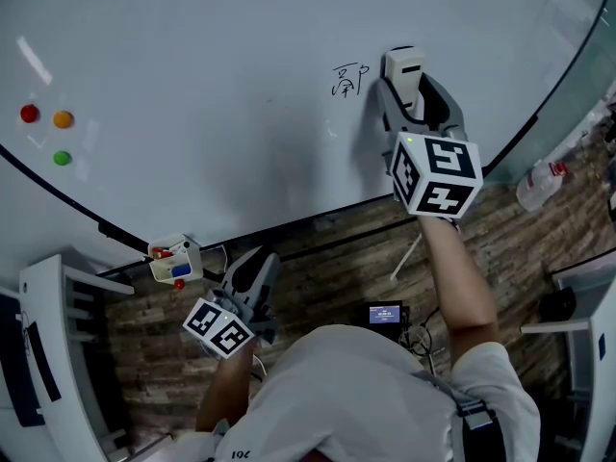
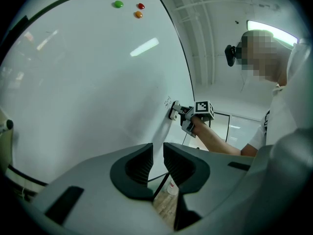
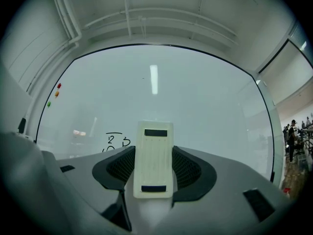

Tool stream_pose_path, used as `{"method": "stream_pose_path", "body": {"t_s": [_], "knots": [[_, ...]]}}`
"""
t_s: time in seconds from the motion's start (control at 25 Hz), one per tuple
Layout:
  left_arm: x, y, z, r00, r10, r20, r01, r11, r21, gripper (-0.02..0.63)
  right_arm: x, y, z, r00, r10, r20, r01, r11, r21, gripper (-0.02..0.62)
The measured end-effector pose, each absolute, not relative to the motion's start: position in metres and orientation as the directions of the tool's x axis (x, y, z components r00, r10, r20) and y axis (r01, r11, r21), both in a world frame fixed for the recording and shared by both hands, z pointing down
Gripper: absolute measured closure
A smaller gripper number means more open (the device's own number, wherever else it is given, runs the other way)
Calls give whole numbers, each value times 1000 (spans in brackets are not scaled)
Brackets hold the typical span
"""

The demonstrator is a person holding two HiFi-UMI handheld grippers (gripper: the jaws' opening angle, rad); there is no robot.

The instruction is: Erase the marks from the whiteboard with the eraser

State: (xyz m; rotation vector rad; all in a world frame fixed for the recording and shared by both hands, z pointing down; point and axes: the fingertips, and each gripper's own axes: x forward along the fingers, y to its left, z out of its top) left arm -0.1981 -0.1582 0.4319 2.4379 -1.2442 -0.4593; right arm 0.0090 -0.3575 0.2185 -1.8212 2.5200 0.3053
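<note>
The whiteboard [image 1: 192, 85] fills the upper head view, with a small black handwritten mark [image 1: 348, 79] on it. My right gripper [image 1: 408, 83] is shut on the cream eraser [image 1: 404, 66], which rests against the board just right of the mark. In the right gripper view the eraser [image 3: 153, 159] stands between the jaws, the mark [image 3: 116, 142] showing low to its left. My left gripper [image 1: 252, 275] hangs low below the board's edge, its jaws nearly together with nothing between them [image 2: 157, 166]. From there the eraser [image 2: 173, 111] and mark [image 2: 167, 102] are seen far off.
Red [image 1: 30, 114], orange [image 1: 63, 119] and green [image 1: 62, 158] magnets sit at the board's left. A white holder with red and blue items [image 1: 174, 260] hangs on the board's lower edge. A plastic bottle [image 1: 539, 185] lies on the wood floor, right; white frames [image 1: 53, 354] stand at both sides.
</note>
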Motion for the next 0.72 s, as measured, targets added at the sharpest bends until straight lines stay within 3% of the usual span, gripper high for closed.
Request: {"method": "stream_pose_path", "body": {"t_s": [0.72], "knots": [[-217, -159, 403, 549, -814, -187, -711, -573, 408, 551, -36, -344, 227, -344, -931, -120, -933, 324, 158, 344]]}}
